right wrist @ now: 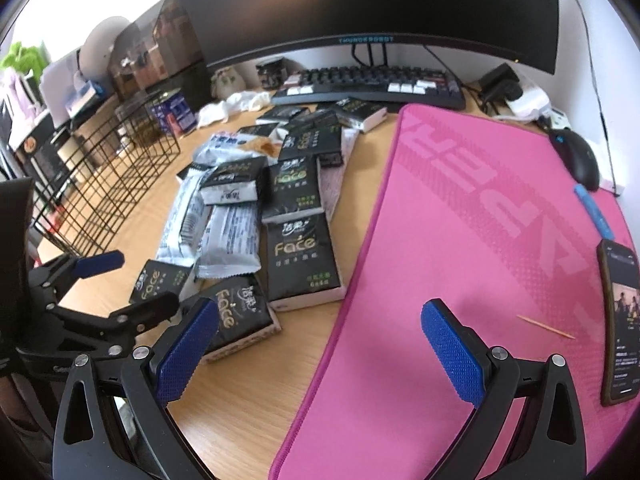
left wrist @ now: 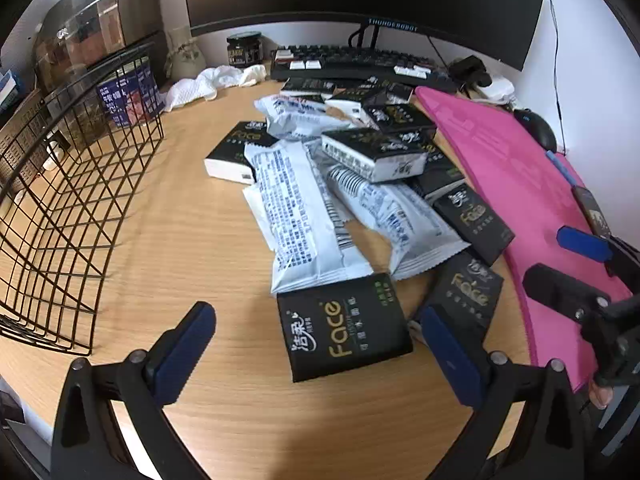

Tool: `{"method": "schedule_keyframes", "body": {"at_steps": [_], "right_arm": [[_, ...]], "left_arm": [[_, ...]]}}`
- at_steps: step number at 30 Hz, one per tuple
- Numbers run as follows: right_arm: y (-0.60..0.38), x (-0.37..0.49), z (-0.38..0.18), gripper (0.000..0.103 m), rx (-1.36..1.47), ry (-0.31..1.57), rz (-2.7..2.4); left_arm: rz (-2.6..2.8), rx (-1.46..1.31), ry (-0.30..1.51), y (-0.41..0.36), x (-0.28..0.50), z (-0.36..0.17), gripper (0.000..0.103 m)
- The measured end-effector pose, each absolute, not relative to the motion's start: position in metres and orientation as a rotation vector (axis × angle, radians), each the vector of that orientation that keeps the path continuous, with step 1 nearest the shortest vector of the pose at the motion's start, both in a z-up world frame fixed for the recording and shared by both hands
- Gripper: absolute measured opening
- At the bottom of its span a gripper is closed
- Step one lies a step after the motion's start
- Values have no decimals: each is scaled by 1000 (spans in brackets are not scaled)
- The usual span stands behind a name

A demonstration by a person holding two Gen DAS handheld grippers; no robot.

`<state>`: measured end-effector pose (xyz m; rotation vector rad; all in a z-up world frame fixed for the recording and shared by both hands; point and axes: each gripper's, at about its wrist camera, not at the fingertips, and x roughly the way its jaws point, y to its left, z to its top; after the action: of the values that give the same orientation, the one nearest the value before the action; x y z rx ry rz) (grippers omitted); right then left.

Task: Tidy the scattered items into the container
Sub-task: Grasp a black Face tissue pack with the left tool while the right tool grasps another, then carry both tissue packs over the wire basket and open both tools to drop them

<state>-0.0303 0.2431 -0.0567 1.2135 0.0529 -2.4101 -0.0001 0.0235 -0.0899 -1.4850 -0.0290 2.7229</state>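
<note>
I have both tools spread wide and empty. My left tool (left wrist: 316,344) hangs low over the near edge of the surface (left wrist: 224,412), with the nearest black pack (left wrist: 344,326) lying between its fingers but not yet touched. My right tool (right wrist: 320,348) hovers over the near left edge of the pink mat (right wrist: 460,240), holding nothing.

The items sit in one loose heap at the middle of the surface: black packs and white wrappers (left wrist: 298,216) overlapping each other, running back toward the keyboard (left wrist: 360,64). The wire basket (left wrist: 76,184) stands along the left edge, well apart from the heap, and I see none of the packs in it.

I judge this to be the start of a pick: nothing is gripped yet. The next move, as I read it, is to lower the left tool around that near pack, close on its long sides, lift it clear of the wrapper overlapping its far edge, then carry it left over the basket rim.
</note>
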Motion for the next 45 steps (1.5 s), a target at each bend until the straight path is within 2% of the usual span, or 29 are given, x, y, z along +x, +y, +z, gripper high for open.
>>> {"method": "schedule_keyframes", "body": {"at_steps": [4,6,8,17,23,25,27,33,36,38,39,41,45], "right_arm": [[239,-30,-60,102,1221,69,-2395],[239,-30,-60,102,1221,67,-2395],[238,-30,-61,102,1224,62,-2392],[238,-31,-63,102,1236,57,-2381],[223,-20,-65,102,1224,98,-2293],[212,-13,-68,102,1214,133,-2251],[203,-8,-73,102,1209,166,-2228],[185,-3,-83,102,1194,226,-2236],[179,-5,-86,89,1209,249,-2234],[175,-4,-85,75,1209,291,-2255],[172,-4,-85,64,1205,324,-2271],[170,-5,-85,62,1206,354,-2283],[180,-10,-83,62,1230,268,-2249]], "left_arm": [[2702,-1493,-70,20,-4,-94,100],[2674,-1491,-120,15,-5,-94,90],[2650,-1496,-161,11,-7,-94,85],[2646,-1516,-128,7,-6,-96,84],[2685,-1539,-4,11,-2,-101,83],[2694,-1540,6,9,-1,-101,78],[2700,-1537,5,6,-1,-98,69],[2693,-1537,8,3,1,-98,69],[2689,-1537,-3,0,1,-97,69],[2691,-1539,-6,0,1,-97,69],[2692,-1539,-8,0,1,-97,69],[2691,-1544,-8,0,2,-97,69],[2690,-1531,-6,4,3,-92,69]]}}
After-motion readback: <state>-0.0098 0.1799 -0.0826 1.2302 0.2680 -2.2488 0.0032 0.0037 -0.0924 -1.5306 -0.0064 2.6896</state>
